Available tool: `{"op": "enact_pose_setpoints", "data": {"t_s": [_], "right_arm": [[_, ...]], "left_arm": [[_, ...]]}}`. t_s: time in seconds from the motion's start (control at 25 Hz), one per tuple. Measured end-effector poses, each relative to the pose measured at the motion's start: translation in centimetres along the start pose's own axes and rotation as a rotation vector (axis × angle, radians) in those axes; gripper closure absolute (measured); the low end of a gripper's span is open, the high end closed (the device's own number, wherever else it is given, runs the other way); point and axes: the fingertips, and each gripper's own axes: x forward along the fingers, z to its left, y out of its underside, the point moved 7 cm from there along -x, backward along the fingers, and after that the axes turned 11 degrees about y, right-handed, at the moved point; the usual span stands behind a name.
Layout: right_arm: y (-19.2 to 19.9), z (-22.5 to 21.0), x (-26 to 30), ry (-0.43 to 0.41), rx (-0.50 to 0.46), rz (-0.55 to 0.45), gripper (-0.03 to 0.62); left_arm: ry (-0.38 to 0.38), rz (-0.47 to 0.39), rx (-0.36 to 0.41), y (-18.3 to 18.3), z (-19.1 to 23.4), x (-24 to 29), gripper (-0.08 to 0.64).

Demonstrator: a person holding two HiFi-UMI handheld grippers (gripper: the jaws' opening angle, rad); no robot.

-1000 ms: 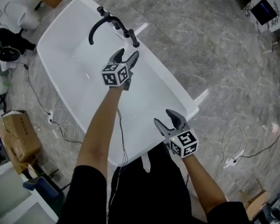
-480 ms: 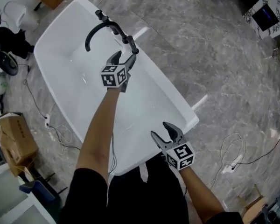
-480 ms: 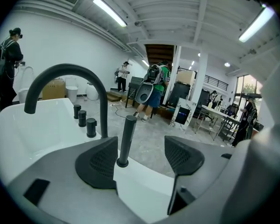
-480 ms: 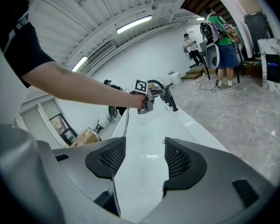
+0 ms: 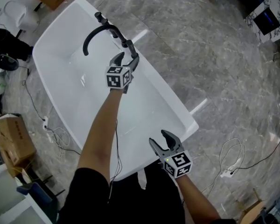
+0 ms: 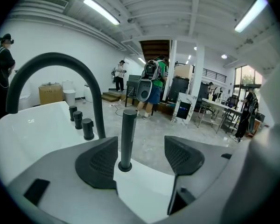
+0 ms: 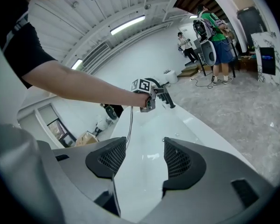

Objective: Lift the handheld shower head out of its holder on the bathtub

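Observation:
A slim black handheld shower head (image 6: 126, 139) stands upright in its holder on the white bathtub rim (image 6: 144, 183). In the head view the shower head (image 5: 132, 50) sits at the right end of the black tap set. My left gripper (image 5: 129, 59) is open, its jaws on either side of the shower head (image 6: 126, 139) without touching it. My right gripper (image 5: 162, 140) hangs open over the tub's near end with nothing between its jaws; in its own view the left gripper (image 7: 145, 97) shows far off beside the taps.
A curved black spout (image 5: 94, 31) and black knobs (image 6: 82, 123) stand on the tub rim. Cardboard boxes (image 5: 14, 139), cables (image 5: 233, 153) and a white toilet (image 5: 14, 13) lie around on the grey marble floor. People stand in the background of the left gripper view.
My left gripper moved forward to the shower head, its jaws now straddling it. The right gripper drifted slightly down and left in the head view.

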Motion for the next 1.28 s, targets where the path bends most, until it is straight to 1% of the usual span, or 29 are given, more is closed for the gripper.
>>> {"op": "enact_pose_setpoints", "data": {"t_s": [0.2,0.44,0.64,0.68,0.76,0.84,1.0,1.04,1.08,1.12,1.2,1.28], "right_arm": [[0.7,-0.3,-0.4,0.009,0.011,0.015,0.364],[1.8,-1.4,-1.0,0.011,0.011,0.035,0.364],[2.1,-2.1,-1.9,0.025,0.017,0.046,0.364],[2.3,-2.2,-2.0,0.026,0.018,0.049,0.364],[2.4,-2.4,-2.2,0.026,0.023,0.052,0.364],[2.2,-2.5,-2.2,0.025,0.026,0.049,0.364],[1.4,-2.3,-1.8,0.022,0.019,0.039,0.364],[1.3,-2.2,-1.8,0.022,0.020,0.037,0.364],[1.3,-2.1,-1.8,0.023,0.023,0.035,0.364],[1.3,-2.0,-1.8,0.023,0.027,0.033,0.364],[1.5,-1.7,-1.9,0.018,0.036,0.034,0.364],[1.6,-1.5,-2.1,0.013,0.038,0.038,0.364]], "left_arm": [[-0.030,-0.001,-0.015,-0.7,1.3,1.1,0.270],[-0.047,0.021,-0.021,-0.8,1.5,2.5,0.270],[-0.072,0.005,-0.039,-2.1,2.1,3.1,0.273],[-0.071,0.011,-0.037,-2.3,2.2,3.2,0.278],[-0.065,0.029,-0.023,-2.5,1.9,3.6,0.319],[-0.067,0.052,-0.010,-2.7,1.8,4.0,0.331],[-0.095,0.111,0.002,-3.0,2.4,4.5,0.357],[-0.103,0.124,0.004,-3.0,2.6,4.5,0.379],[-0.108,0.129,0.004,-2.9,2.7,4.5,0.411],[-0.109,0.125,0.001,-2.8,2.8,4.4,0.426],[-0.103,0.108,-0.001,-2.5,2.7,4.0,0.426],[-0.100,0.108,0.013,-2.3,2.5,3.7,0.428]]}}
